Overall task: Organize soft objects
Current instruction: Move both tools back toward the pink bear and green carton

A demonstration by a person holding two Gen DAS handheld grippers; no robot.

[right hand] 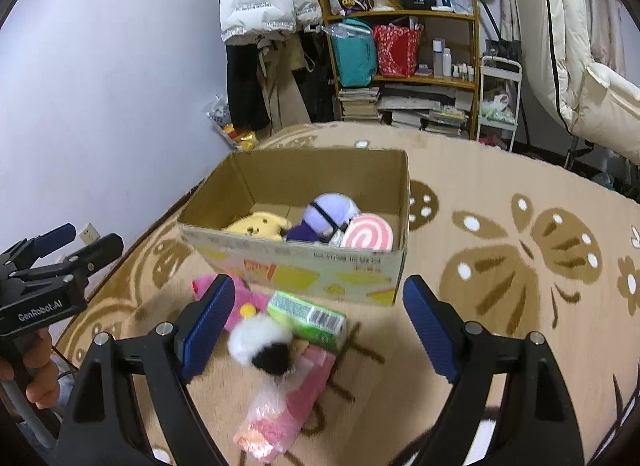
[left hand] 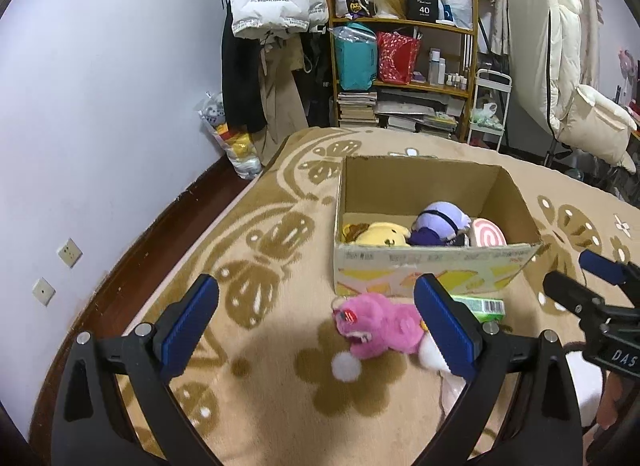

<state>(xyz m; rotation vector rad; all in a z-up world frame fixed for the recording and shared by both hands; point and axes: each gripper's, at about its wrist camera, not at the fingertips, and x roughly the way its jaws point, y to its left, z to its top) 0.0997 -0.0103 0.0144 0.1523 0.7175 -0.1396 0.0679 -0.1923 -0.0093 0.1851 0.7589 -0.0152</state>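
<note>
Now — both grippers gape empty over the rug.
Pink bear [left hand: 378, 324] lies lengthwise across, head left, beside the box [left hand: 432, 266] — left gripper [left hand: 316, 326], right gripper [right hand: 320, 326].

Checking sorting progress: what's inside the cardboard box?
Cardboard box holds a yellow plush, purple plush and pink swirl plush. Anything beneath them is hidden.

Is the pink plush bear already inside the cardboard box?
No, the pink plush bear lies on the rug in front of the cardboard box, outside its near wall.
</note>
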